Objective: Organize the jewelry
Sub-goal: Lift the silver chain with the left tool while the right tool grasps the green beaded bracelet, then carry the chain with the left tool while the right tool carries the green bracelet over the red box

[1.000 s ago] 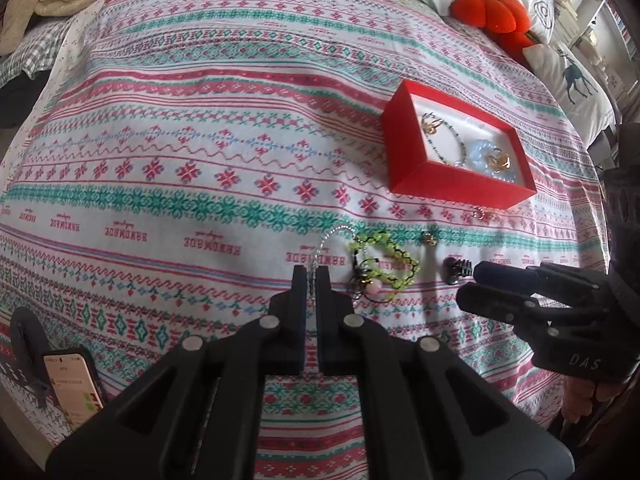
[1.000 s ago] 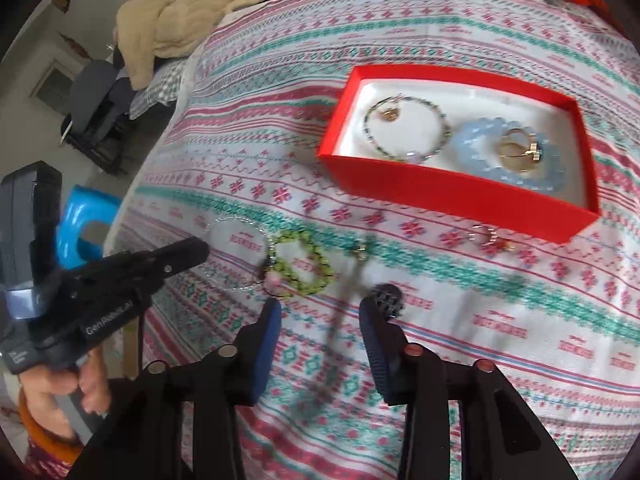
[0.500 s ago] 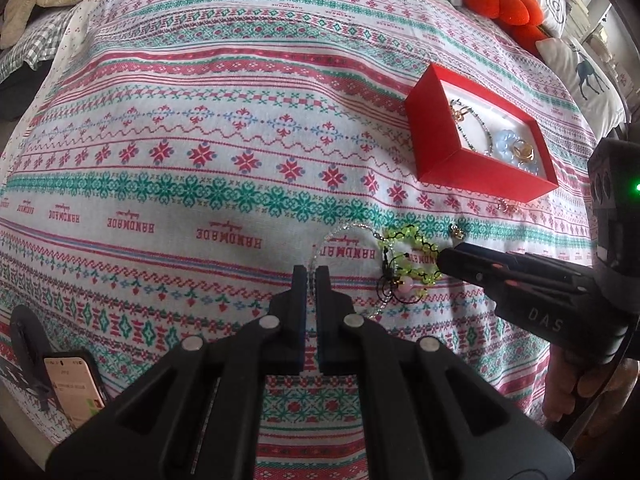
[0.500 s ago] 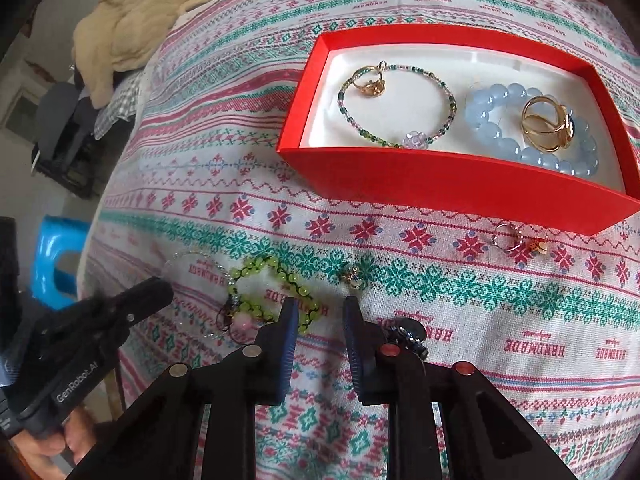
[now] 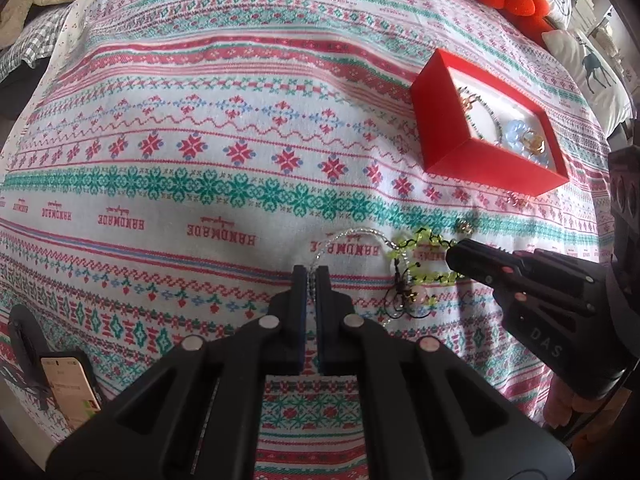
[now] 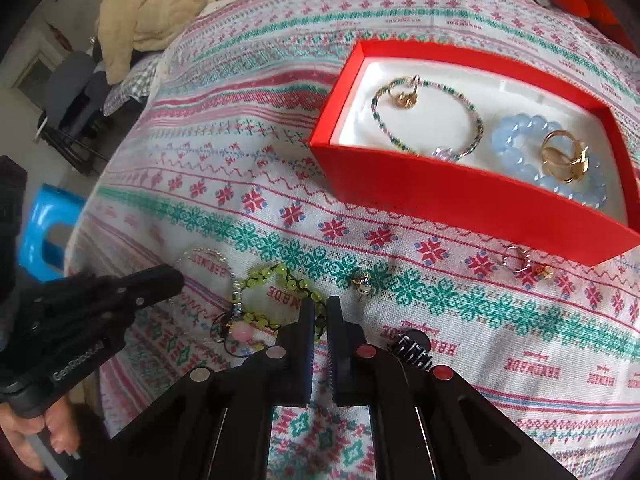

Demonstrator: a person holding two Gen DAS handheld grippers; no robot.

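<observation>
Yellow-green bead bracelet (image 6: 280, 300) sits pinched in the right gripper (image 6: 319, 312); left gripper (image 5: 312, 276) clamps the clear bracelet (image 5: 348, 236).

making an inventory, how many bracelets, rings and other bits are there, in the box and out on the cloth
bracelets: 4 (two in the red box: seed-bead bracelet, blue bracelet; on the cloth: green bracelet, clear bracelet)
rings: 3 (box: gold ring, small ring; cloth: loose ring)
small charm: 1
black clip: 1
total: 9
</observation>
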